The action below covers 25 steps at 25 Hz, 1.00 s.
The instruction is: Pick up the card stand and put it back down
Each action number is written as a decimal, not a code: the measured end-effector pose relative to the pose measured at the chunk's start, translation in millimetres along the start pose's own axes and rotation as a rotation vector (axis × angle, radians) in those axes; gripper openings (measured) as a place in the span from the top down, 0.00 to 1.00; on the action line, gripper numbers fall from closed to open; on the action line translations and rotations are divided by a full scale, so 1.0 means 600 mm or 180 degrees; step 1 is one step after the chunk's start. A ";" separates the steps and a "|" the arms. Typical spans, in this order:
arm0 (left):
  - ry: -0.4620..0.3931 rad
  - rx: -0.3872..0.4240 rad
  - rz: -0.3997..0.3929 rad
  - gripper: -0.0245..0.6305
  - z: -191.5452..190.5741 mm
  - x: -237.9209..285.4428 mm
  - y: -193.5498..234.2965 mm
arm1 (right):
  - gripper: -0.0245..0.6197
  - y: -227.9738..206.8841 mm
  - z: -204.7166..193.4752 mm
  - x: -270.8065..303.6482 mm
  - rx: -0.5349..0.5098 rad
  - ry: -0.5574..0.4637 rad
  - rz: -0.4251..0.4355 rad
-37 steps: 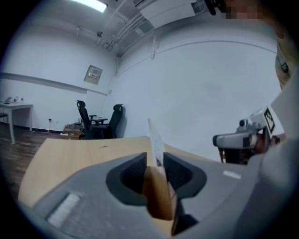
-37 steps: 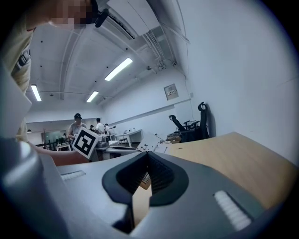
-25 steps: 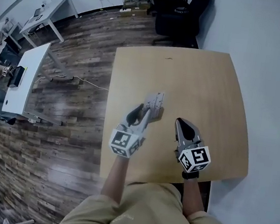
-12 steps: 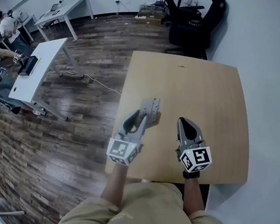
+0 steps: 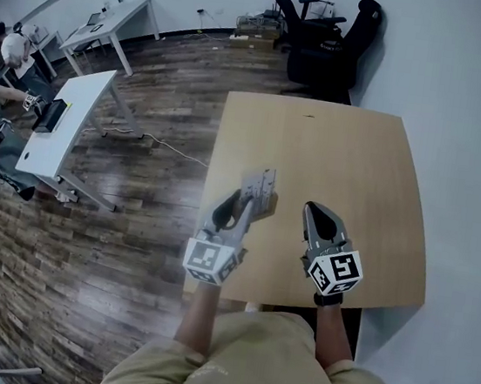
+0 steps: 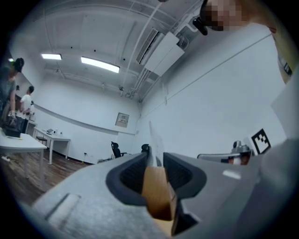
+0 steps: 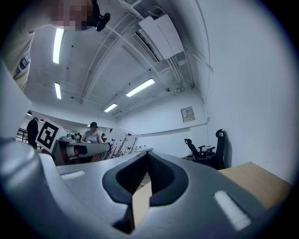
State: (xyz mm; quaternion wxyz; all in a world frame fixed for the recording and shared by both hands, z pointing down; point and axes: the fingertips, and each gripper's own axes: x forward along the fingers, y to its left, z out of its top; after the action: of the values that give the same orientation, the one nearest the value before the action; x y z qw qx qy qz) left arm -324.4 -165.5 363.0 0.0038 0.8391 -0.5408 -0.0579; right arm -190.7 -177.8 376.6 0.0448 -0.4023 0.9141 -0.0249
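The card stand [image 5: 259, 187], a small wooden block with a pale card upright in it, is over the left part of the wooden table [image 5: 350, 157]. My left gripper [image 5: 241, 201] is shut on it. In the left gripper view the wooden block [image 6: 156, 191] sits between the dark pads [image 6: 128, 175], and the thin card [image 6: 153, 137] rises above them. I cannot tell whether the block touches the table. My right gripper [image 5: 313, 210] is to its right above the table, shut and empty. The right gripper [image 7: 147, 156] shows its pads meeting at the tip.
The table's left edge [image 5: 203, 226] is close beside the left gripper, with wood floor below. Black office chairs [image 5: 323, 31] stand beyond the far edge. White desks [image 5: 60, 128] and people are off to the left. A white wall runs along the right.
The head view has shifted. My left gripper with the card stand has drawn slightly nearer to me and to the table's left edge. The right gripper has hardly moved.
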 end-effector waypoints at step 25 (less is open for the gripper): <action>0.0373 -0.0205 -0.1675 0.80 -0.090 0.165 -0.611 | 0.95 -0.279 0.039 -0.537 0.0011 0.0040 -0.1491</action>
State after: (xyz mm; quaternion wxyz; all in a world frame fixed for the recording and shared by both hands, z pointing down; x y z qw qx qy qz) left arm 53.9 -106.4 381.9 0.0466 0.9522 -0.3008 -0.0254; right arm 151.2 -53.3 386.7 0.0328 -0.6032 0.7959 -0.0388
